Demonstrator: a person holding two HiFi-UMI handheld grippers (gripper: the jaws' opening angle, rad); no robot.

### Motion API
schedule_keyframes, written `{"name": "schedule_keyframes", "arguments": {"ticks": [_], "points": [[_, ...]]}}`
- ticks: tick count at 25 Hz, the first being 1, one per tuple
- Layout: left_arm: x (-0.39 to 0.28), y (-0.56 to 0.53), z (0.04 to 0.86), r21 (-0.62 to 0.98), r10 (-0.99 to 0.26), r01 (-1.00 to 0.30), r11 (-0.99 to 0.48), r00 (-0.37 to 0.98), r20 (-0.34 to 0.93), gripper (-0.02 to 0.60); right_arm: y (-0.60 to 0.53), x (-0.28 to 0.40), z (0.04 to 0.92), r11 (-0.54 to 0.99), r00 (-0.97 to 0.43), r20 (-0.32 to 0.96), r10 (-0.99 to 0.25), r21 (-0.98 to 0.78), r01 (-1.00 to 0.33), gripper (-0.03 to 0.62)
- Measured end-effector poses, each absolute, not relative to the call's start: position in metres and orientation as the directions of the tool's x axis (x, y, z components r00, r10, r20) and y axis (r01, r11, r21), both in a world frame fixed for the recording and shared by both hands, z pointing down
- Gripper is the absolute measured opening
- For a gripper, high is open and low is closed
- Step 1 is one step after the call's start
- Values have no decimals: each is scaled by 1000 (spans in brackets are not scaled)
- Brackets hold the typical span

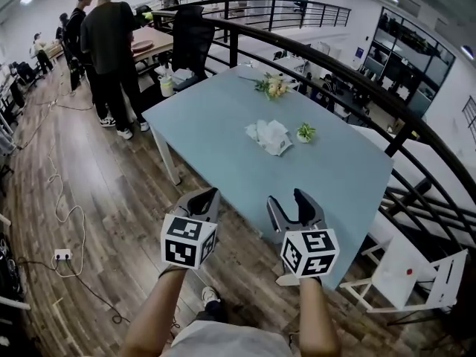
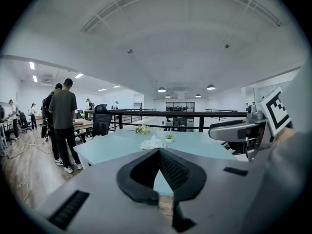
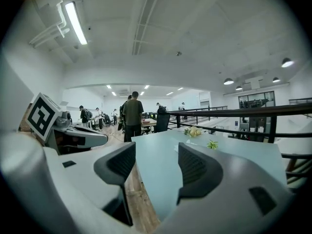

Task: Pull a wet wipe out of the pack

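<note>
Left gripper view shows your left gripper with its jaws brought together at the tips and nothing between them. Right gripper view shows your right gripper standing wide, with only bare worktop and wooden floor visible through the gap.

In the head view both grippers sit at the bottom centre of the frame, the left one just beside the right one. Each points up the frame toward the worktop. The left hangs over the wooden floor just short of the worktop's near edge, and the right hangs at that edge. Neither touches anything.

The wet wipe pack lies near the middle of the light blue worktop, well apart from both grippers. It looks white and crumpled; you cannot tell from here whether a wipe already sticks out. In the left gripper view the same pack shows just above the closed jaw tips.

Just to the right of the pack in the frame stands a small potted plant. A bunch of flowers lies further up, near the far edge.

A black railing runs along the right side of the frame. A black chair stands at the worktop's far corner, and people stand in the upper left.
</note>
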State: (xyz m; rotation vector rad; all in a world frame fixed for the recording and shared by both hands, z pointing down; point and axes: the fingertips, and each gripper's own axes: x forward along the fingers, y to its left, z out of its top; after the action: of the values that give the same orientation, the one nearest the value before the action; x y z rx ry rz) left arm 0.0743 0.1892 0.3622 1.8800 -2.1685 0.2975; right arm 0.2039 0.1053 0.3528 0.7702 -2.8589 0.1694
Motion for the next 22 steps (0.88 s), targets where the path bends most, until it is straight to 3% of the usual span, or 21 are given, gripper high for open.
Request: {"name": "schedule_keyframes", "arguments": {"ticks": [10, 22], "points": [[-4, 135, 370, 41, -945, -999, 24, -9, 327, -6, 66, 127, 351, 804, -793, 216, -570, -53, -592, 276], [-42, 107, 383, 51, -940, -998, -31, 46, 338, -6, 37, 97, 358, 763, -755, 219, -618, -63, -643, 276]]}}
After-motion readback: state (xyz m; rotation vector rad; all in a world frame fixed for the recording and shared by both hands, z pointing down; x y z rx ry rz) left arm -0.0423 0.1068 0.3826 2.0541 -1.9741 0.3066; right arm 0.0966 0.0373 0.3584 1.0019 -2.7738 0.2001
